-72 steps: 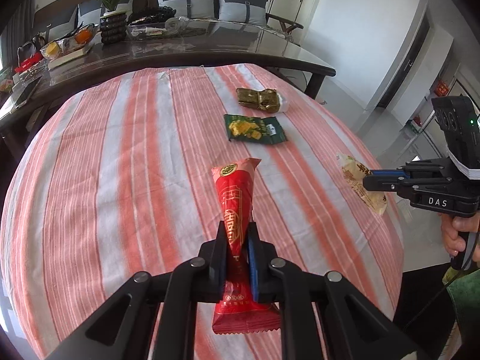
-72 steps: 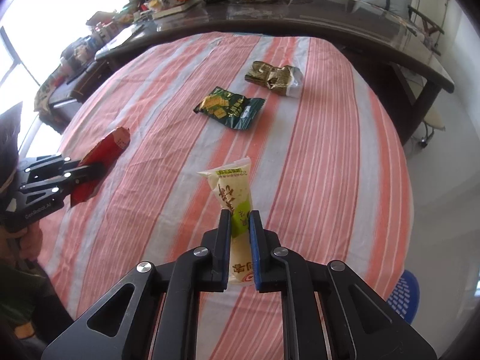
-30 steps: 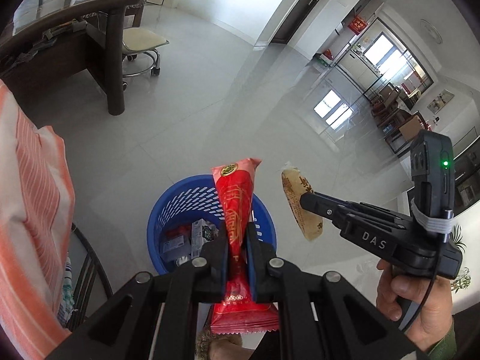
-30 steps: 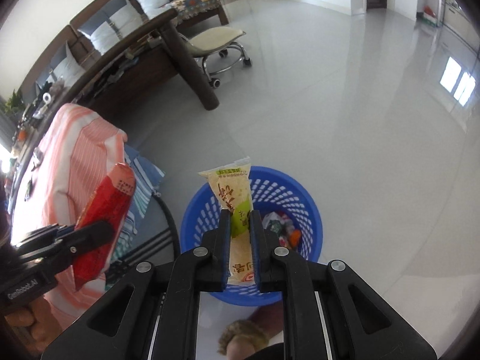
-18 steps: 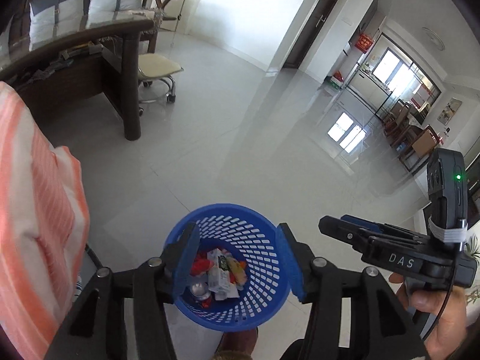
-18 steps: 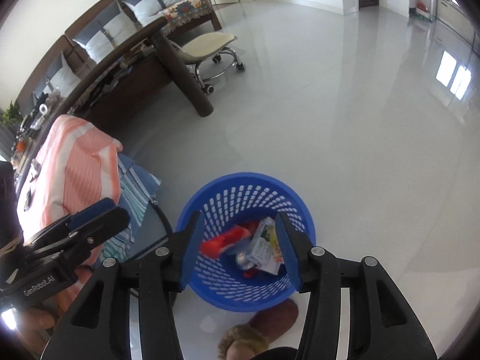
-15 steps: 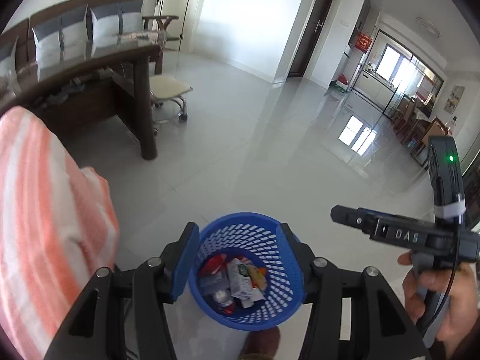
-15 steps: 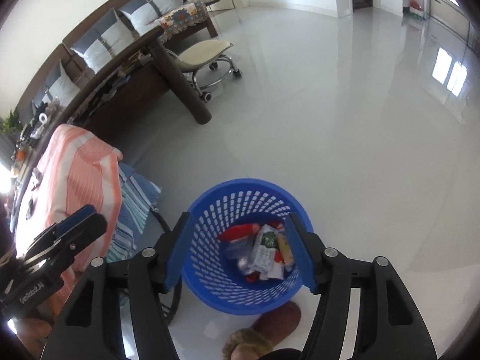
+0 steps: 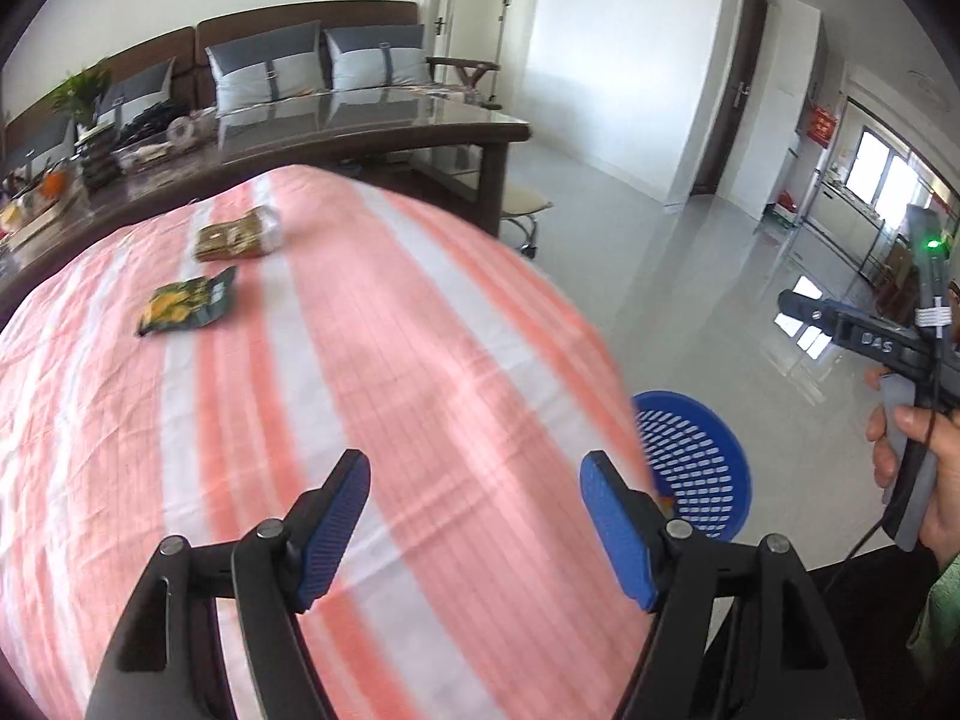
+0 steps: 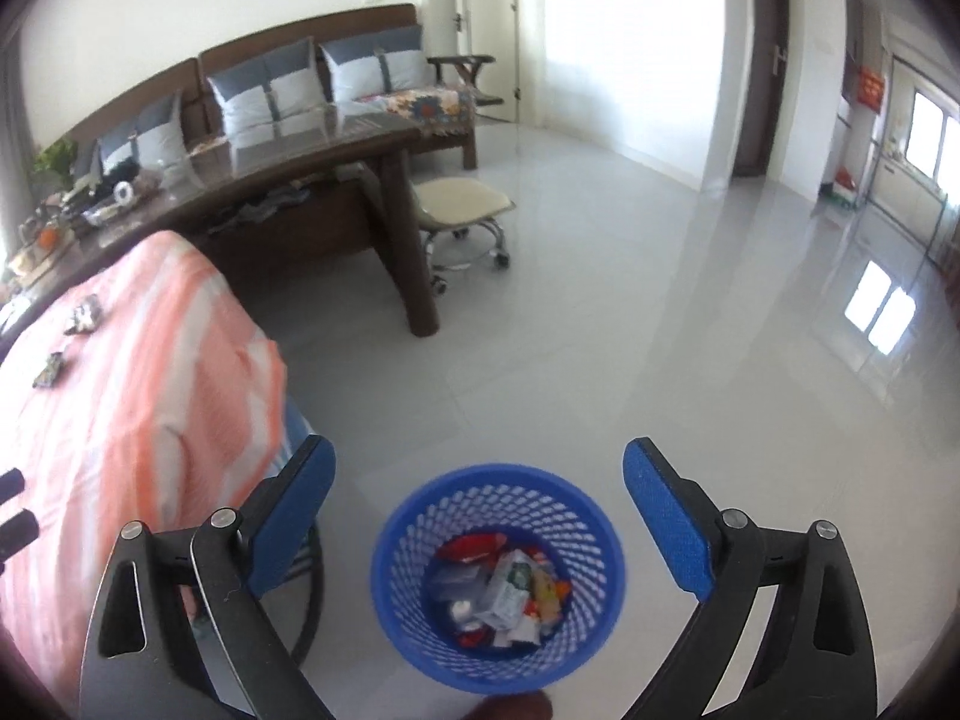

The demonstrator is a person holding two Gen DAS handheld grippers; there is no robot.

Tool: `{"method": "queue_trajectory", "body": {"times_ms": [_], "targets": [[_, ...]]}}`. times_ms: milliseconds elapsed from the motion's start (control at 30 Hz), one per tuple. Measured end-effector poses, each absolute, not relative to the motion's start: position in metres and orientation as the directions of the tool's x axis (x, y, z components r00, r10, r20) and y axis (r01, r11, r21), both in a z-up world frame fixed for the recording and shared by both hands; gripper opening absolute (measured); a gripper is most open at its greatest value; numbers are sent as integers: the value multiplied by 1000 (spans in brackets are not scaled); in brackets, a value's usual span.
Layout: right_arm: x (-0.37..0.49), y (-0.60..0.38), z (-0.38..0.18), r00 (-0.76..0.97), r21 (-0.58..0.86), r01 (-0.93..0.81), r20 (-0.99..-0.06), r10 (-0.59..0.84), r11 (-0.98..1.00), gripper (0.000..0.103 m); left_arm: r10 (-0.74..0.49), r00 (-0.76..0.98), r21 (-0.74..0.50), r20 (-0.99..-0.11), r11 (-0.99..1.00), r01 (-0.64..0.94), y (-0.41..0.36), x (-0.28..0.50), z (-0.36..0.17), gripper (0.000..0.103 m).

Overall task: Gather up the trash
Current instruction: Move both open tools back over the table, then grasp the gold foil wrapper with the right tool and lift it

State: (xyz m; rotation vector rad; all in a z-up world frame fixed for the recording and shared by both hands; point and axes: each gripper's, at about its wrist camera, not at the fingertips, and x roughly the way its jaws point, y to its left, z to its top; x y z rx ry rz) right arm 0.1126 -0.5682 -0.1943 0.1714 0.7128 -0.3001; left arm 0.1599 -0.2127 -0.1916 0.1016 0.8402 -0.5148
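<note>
My left gripper point(image 9: 474, 501) is open and empty above the table with the orange-striped cloth point(image 9: 372, 372). A green snack packet point(image 9: 186, 303) and a brown-gold wrapper point(image 9: 237, 234) lie on the far part of the cloth. My right gripper point(image 10: 477, 501) is open and empty, above the blue mesh trash basket point(image 10: 498, 576) on the floor, which holds several wrappers. The basket point(image 9: 696, 462) also shows right of the table in the left wrist view, with the right gripper point(image 9: 798, 303) beyond it. Both wrappers show small at the far left in the right wrist view point(image 10: 81, 315).
A dark wooden table point(image 10: 288, 180) with clutter and a sofa with cushions point(image 10: 282, 84) stand behind. A small wheeled stool point(image 10: 462, 204) stands by the table leg. Glossy white floor point(image 10: 660, 330) spreads right of the basket.
Both grippers opened and dropped the red and the yellow-white wrappers into the basket. My left gripper then swung back over the table; my right gripper rose a little above the basket.
</note>
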Motion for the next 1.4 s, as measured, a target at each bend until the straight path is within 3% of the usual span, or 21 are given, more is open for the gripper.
{"method": "queue_trajectory", "body": {"times_ms": [200, 333, 467, 800, 967, 1067, 1233, 1300, 1333, 1400], "targets": [[133, -435, -188, 774, 89, -13, -630, 66, 996, 98, -338, 581, -76, -740, 901, 428, -128, 188, -187, 74], [145, -348, -201, 688, 165, -243, -665, 290, 956, 98, -353, 575, -26, -739, 867, 498, -98, 228, -175, 74], [151, -279, -219, 595, 181, -377, -704, 387, 908, 98, -332, 517, 26, -789, 823, 567, -97, 280, -176, 74], [162, -245, -243, 546, 163, -395, -750, 374, 904, 99, -385, 477, 110, -790, 676, 728, -124, 363, -187, 74], [162, -239, -244, 560, 107, -410, -754, 343, 906, 102, -455, 342, 22, -822, 575, 818, -136, 390, -199, 74], [159, -229, -248, 582, 4, -435, -762, 284, 901, 103, -423, 260, 1, -868, 523, 852, -142, 396, -217, 74], [162, -236, -247, 578, 46, -431, -753, 315, 901, 103, -463, 188, -49, -866, 453, 890, -138, 381, -217, 76], [163, -234, -247, 579, 34, -430, -756, 305, 902, 103, -440, 213, -5, -872, 444, 896, -141, 372, -222, 76], [163, -233, -247, 580, 24, -431, -758, 298, 902, 103, -454, 222, -7, -863, 449, 893, -140, 369, -222, 75], [162, -232, -247, 581, 18, -431, -759, 292, 902, 103, -466, 241, -27, -851, 498, 867, -139, 370, -222, 61]]}}
